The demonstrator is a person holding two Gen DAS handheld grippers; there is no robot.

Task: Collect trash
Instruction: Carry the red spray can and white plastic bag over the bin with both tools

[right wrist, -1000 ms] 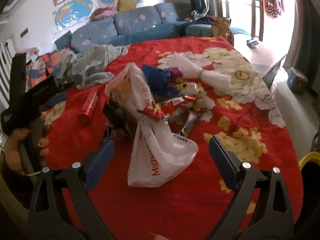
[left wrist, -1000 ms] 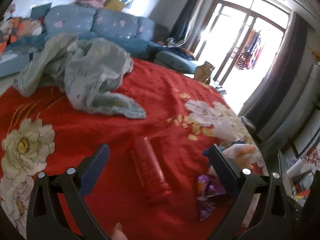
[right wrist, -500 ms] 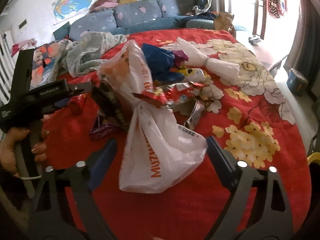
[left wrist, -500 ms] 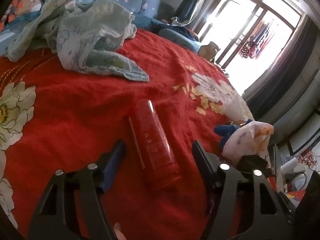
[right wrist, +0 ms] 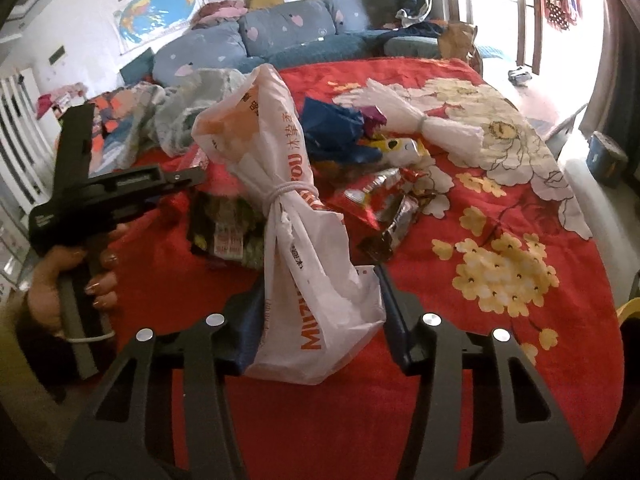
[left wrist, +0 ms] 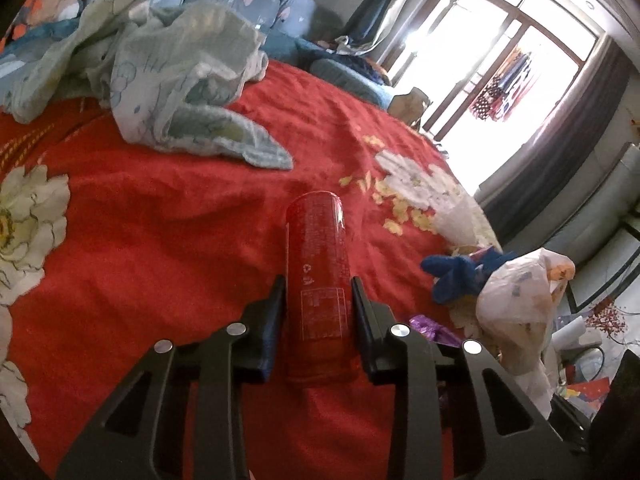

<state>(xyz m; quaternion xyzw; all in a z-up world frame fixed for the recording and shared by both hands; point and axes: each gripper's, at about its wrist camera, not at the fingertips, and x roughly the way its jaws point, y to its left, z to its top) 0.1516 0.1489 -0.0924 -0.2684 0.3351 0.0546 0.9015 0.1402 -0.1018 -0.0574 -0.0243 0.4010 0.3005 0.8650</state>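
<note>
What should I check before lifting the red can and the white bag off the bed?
1. Left gripper closed on the red can: ok, both fingers press its sides.
2. Grip position on the can: ok, near its closer end, can in line with the fingers.
3. Right gripper around the white plastic bag: ok, the bag's lower part sits between the fingers.
4. Right grip firm on the bag: cannot tell, the film is bunched and the jaws look only partly closed.
5. Bag tied shut: ok, a knot shows at its waist.
6. Loose wrappers free of the bag: cannot tell, they lie right beside it on the red bedspread.
</note>
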